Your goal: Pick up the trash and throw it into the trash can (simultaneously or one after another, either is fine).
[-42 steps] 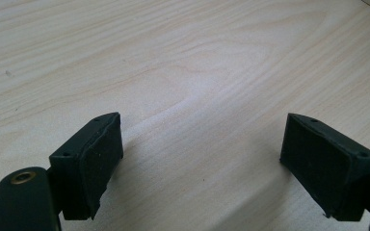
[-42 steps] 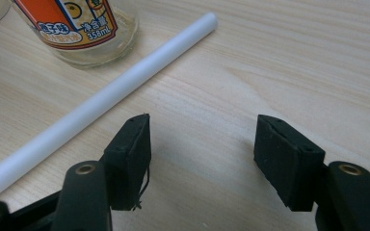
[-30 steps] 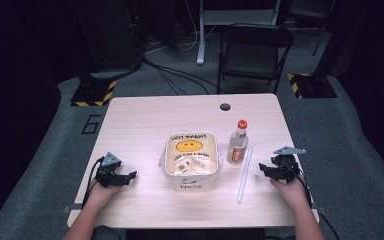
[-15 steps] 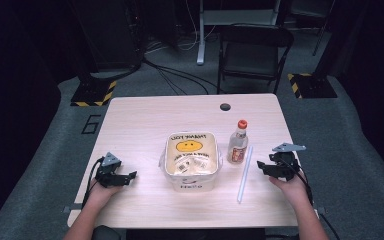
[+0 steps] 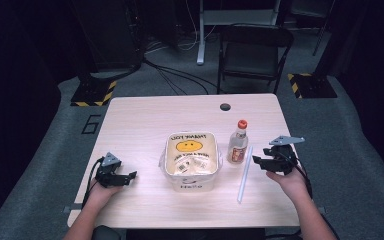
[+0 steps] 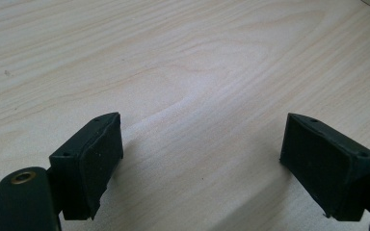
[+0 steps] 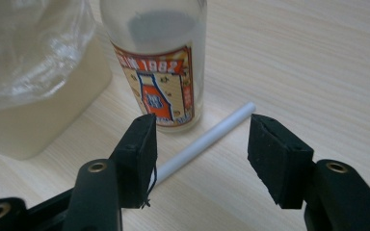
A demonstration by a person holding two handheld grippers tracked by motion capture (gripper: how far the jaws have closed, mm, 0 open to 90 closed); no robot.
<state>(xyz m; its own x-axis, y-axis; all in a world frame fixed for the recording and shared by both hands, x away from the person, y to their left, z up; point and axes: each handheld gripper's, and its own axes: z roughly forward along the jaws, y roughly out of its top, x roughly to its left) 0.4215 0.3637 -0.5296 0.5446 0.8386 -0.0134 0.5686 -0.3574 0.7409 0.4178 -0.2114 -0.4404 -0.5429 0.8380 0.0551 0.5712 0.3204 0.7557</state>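
Straw, white and lying flat on the table, rests just right of the glass bottle, which stands upright beside the bagged takeaway box. Right gripper hovers over the straw's near part, jaws apart and just closing a little, pads clear of it. Left gripper sits well apart over bare wood, jaws wide and empty.

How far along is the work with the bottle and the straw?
Barely begun. The bottle stands capped beside the bagged box, and the straw lies flat on the table. The right gripper, jaws just closing but empty, hovers over the straw. The left gripper idles open. Everything remains.
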